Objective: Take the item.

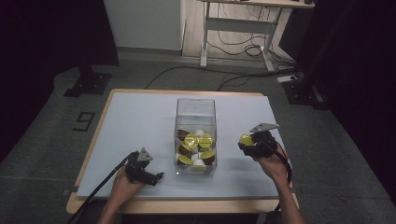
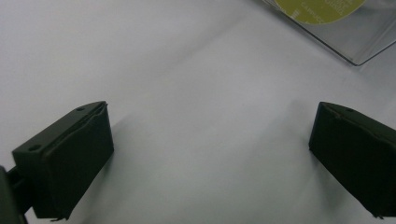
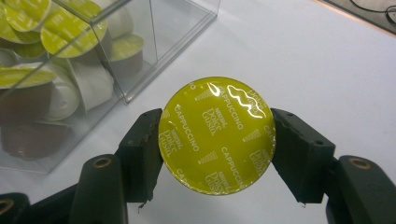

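Observation:
A clear plastic box (image 1: 195, 112) stands at the table's middle, holding several coffee capsules (image 1: 195, 148) with yellow-green lids, some brown, some white. My right gripper (image 1: 248, 144) is to the right of the box, above the table, shut on one capsule (image 3: 216, 135) whose yellow-green lid faces the camera between the two black pads. The box (image 3: 140, 56) lies to the upper left in the right gripper view. My left gripper (image 1: 158, 177) rests low at the front left of the box, open, with bare table between its jaws. A corner of the box (image 2: 355, 42) shows at the upper right in the left gripper view.
The white table top (image 1: 135, 121) has bare room left and right of the box. Its wooden edge (image 1: 187, 205) runs along the front. Beyond the table are floor cables (image 1: 238, 46) and a desk frame (image 1: 238, 25).

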